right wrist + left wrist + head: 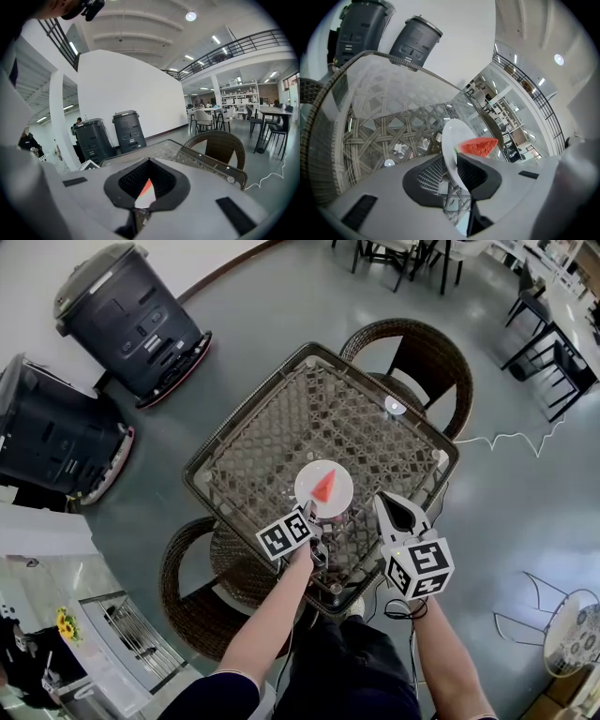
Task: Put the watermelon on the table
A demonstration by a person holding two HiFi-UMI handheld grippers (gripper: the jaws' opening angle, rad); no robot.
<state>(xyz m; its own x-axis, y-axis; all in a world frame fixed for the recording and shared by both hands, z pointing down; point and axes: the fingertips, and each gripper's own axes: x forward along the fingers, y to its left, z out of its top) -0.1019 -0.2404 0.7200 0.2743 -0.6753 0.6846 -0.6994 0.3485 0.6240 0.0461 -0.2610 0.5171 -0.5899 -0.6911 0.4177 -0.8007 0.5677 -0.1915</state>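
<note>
Far left, two dark grey lidded bins point(131, 310) are seen on the floor, well apart from the job.

Worktop point(272, 418): square, with clear glass laid over an open wicker lattice and a rounded woven rim. The glass is judged hard and slick, so a plate may slide if nudged.

The left gripper point(314, 517) point(452, 164) is clamped on the near rim of a white plate point(307, 482) point(449, 133). The rim is pinched between ribbed black pads point(431, 176).

The watermelon point(323, 487) point(478, 146) is carried on that plate, over the near part of the worktop. It is a red triangular wedge with a thin green rind at the wide end, lying loose on a smooth glossy surface. Whether the plate is seated on the glass cannot be told.

Step judged: set-down.
- The plate should be held level so the wedge is not shed.
- It should be lowered flat, well in from the near rim.
- It should be released only once its full base bears.

The right gripper point(382, 501) point(149, 160) is closed on nothing, just right of the plate. It is best held clear.
</note>
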